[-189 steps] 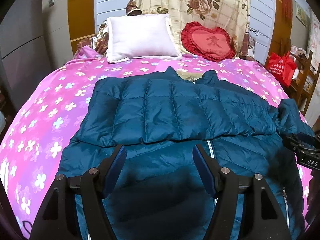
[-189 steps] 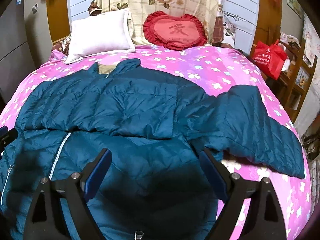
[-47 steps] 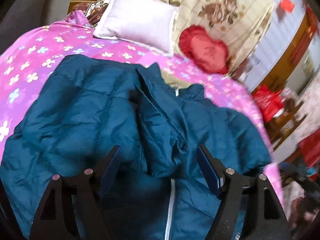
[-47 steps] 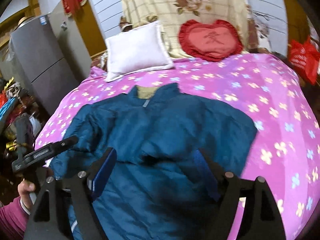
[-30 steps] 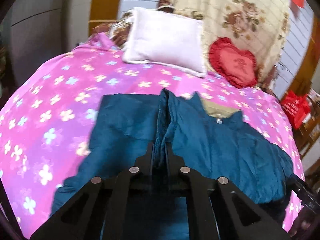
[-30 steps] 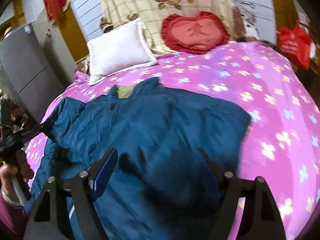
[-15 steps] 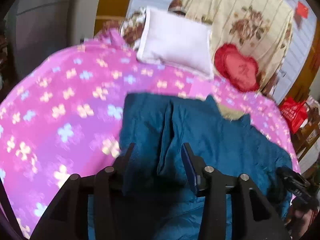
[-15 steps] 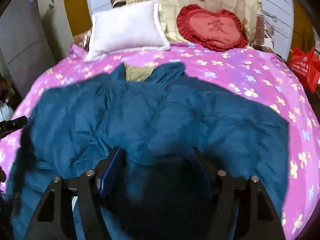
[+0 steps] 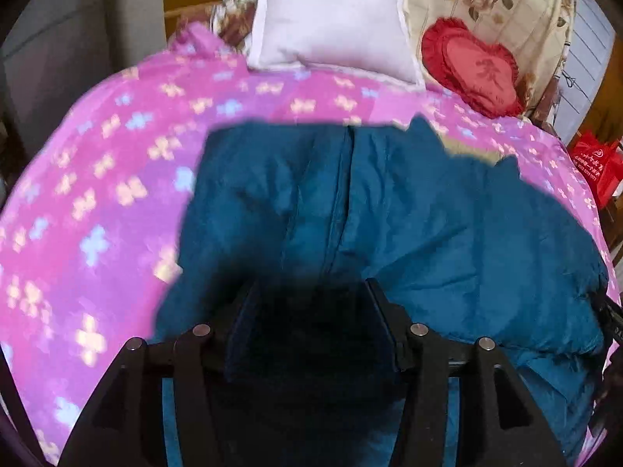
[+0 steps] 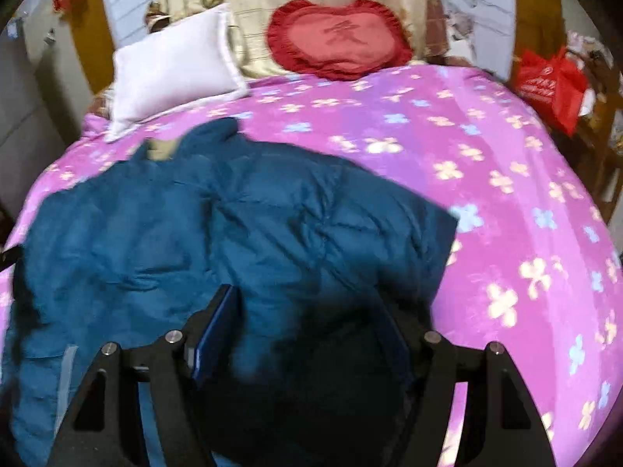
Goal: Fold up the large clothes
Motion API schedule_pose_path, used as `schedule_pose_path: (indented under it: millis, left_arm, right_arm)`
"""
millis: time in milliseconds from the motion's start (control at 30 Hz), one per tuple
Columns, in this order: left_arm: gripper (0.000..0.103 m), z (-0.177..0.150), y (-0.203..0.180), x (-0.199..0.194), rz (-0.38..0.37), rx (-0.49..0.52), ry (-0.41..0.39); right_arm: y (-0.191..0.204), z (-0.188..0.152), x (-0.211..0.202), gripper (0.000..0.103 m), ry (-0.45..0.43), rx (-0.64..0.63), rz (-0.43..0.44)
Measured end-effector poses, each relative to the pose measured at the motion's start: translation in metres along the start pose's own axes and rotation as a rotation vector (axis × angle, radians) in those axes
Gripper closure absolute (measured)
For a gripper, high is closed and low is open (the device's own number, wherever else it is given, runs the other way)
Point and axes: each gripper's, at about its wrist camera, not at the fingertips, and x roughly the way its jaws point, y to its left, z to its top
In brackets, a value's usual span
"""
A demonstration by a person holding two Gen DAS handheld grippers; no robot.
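Note:
A large teal quilted jacket [image 9: 428, 225] lies on the pink flowered bedspread [image 9: 97, 194] with its sleeves folded in over the body and its tan collar lining [image 9: 471, 151] toward the pillows. My left gripper [image 9: 311, 288] hovers low over the jacket's left part; its jaws are opening and the pads press on nothing, with only shadowed fabric below. In the right wrist view the same jacket [image 10: 292, 225] fills the lower left. My right gripper [image 10: 307, 299] stands open just above its right half, holding nothing.
A white pillow [image 9: 331, 19] and a red heart cushion [image 9: 475, 66] lean at the head of the bed. A red bag [image 10: 553, 81] sits on furniture off the bed's right side. Bare bedspread [image 10: 506, 194] stretches right of the jacket.
My left gripper was shut on a fold of the jacket; it has let go and opened. Both grippers have sunk closer to the jacket, which now lies flatter.

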Motion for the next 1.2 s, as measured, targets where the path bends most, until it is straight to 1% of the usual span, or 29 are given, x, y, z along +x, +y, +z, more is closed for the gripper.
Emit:
schedule_pose_path:
  millis: [67,133,167,200,267,333,433,467,533,600,633,667,700,733,767,833,900,933,1033,1067,1100,1133,1200]
  left_arm:
    - [0.068,-0.004,-0.002,-0.001,0.009,0.006,-0.017]
    - [0.068,-0.005,-0.005,-0.006,0.011,0.025,-0.008]
    - [0.068,-0.005,-0.005,-0.010,0.005,0.023,-0.009]
    - [0.068,-0.004,-0.003,-0.017,-0.013,0.015,-0.023]
    - [0.068,-0.002,0.004,-0.028,-0.036,0.000,-0.061]
    - [0.068,0.003,0.011,-0.040,-0.061,-0.033,-0.103]
    - [0.068,0.014,0.016,-0.042,-0.105,-0.078,-0.114]
    - [0.068,0.017,0.015,-0.040,-0.109,-0.085,-0.111]
    - [0.068,0.022,0.010,-0.032,-0.096,-0.101,-0.106]
    - [0.068,0.025,0.006,-0.023,-0.067,-0.106,-0.096]
    - [0.068,0.026,0.003,-0.012,-0.029,-0.110,-0.069]
    - [0.068,0.026,0.002,-0.007,-0.008,-0.114,-0.049]
    - [0.068,0.024,0.001,0.002,0.009,-0.119,-0.020]
    - [0.068,0.022,0.001,0.010,0.011,-0.121,0.006]
    - [0.068,0.018,0.000,0.014,0.006,-0.120,0.009]
    - [0.068,0.012,-0.005,0.014,0.021,-0.093,-0.013]
    - [0.068,0.008,-0.010,0.014,0.041,-0.062,-0.019]
    - [0.068,0.006,-0.012,0.014,0.049,-0.051,-0.022]
    - [0.068,0.004,-0.013,0.013,0.055,-0.044,-0.020]
    - [0.068,0.003,-0.013,0.012,0.053,-0.047,-0.020]
    - [0.068,0.003,-0.012,0.012,0.050,-0.051,-0.022]
    - [0.068,0.003,-0.011,0.012,0.048,-0.051,-0.023]
    - [0.068,0.003,-0.012,0.013,0.050,-0.048,-0.025]
  right_arm:
    - [-0.003,0.002,0.005,0.030,0.003,-0.002,-0.012]
    - [0.000,0.005,0.004,0.030,0.008,0.004,-0.025]
    - [0.001,0.005,0.000,0.030,0.004,0.015,-0.017]
    - [0.001,0.004,-0.005,0.030,-0.004,0.025,-0.004]
    - [0.004,0.002,-0.024,0.030,-0.047,0.051,0.036]
    - [0.012,-0.001,-0.039,0.029,-0.080,0.040,0.070]
    - [0.024,-0.002,-0.053,0.027,-0.113,0.003,0.080]
    - [0.026,-0.001,-0.055,0.023,-0.127,-0.003,0.073]
    - [0.025,0.005,-0.056,0.021,-0.155,0.017,0.051]
    - [0.019,0.013,-0.050,0.021,-0.154,0.051,0.048]
    - [0.016,0.017,-0.045,0.021,-0.148,0.068,0.049]
    - [0.011,0.022,-0.035,0.021,-0.136,0.097,0.050]
    - [0.008,0.025,-0.028,0.021,-0.126,0.112,0.051]
    - [0.006,0.027,-0.017,0.022,-0.104,0.119,0.049]
    - [0.005,0.027,-0.006,0.022,-0.076,0.115,0.039]
    - [0.006,0.025,0.014,0.023,-0.029,0.086,0.011]
    - [0.012,0.019,0.025,0.023,-0.028,0.035,-0.019]
    - [0.015,0.018,0.024,0.023,-0.031,0.021,-0.033]
    - [0.016,0.016,0.011,0.023,-0.017,0.027,-0.033]
    - [0.016,0.015,0.002,0.023,-0.025,0.031,-0.020]
    - [0.018,0.011,-0.015,0.023,-0.057,0.027,0.016]
    - [0.019,0.006,-0.028,0.023,-0.078,0.013,0.032]
    - [0.025,-0.005,-0.049,0.023,-0.096,-0.044,0.029]
